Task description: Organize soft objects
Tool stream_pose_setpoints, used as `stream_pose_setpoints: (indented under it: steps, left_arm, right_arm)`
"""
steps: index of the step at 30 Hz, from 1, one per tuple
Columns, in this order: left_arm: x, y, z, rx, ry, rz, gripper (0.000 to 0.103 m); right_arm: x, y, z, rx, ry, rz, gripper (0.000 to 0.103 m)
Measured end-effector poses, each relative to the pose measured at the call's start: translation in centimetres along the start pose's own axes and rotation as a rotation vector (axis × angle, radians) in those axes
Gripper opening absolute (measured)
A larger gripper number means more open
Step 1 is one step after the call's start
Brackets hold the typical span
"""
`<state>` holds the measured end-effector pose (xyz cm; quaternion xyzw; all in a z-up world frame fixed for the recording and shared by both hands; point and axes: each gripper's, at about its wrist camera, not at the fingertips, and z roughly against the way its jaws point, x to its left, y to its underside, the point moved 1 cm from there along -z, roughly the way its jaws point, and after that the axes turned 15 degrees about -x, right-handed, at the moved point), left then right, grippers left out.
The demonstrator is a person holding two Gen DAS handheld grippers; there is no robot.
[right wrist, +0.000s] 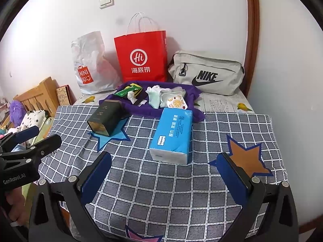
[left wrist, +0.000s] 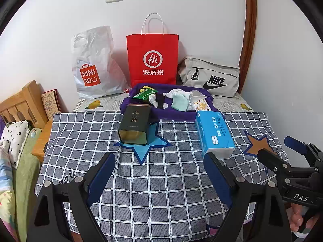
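A blue tissue pack (left wrist: 215,133) (right wrist: 173,135) lies on the checked cloth (left wrist: 161,181) (right wrist: 161,191), and a dark tea tin (left wrist: 136,124) (right wrist: 106,120) lies on its side on a blue star. Behind them a purple cloth (left wrist: 171,115) (right wrist: 145,112) holds a mint sock (left wrist: 179,101) (right wrist: 154,98), white socks (left wrist: 178,92), a fruit-print packet (left wrist: 200,104) (right wrist: 175,100) and a green packet (left wrist: 144,93) (right wrist: 127,89). My left gripper (left wrist: 159,171) (right wrist: 40,139) hovers open short of the tin and the pack. My right gripper (right wrist: 164,171) (left wrist: 282,151) is open, empty, just short of the tissue pack.
Against the wall stand a white Miniso plastic bag (left wrist: 92,64) (right wrist: 88,66), a red paper bag (left wrist: 153,58) (right wrist: 141,56) and a grey Nike bag (left wrist: 210,76) (right wrist: 206,72). A wooden headboard (left wrist: 22,104) and bedding (left wrist: 14,141) lie left. A brown door frame (left wrist: 248,30) is right.
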<state>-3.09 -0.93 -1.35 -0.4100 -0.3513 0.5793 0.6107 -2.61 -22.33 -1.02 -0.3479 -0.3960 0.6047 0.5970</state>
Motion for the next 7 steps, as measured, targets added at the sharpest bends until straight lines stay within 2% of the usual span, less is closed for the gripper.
stream_pose_setpoints:
  steps: [7]
  left_arm:
    - [-0.02,0.0,-0.01,-0.003,0.001,-0.001,0.089]
  right_arm:
    - [0.17,0.0,0.07,0.001,0.0,0.005,0.102]
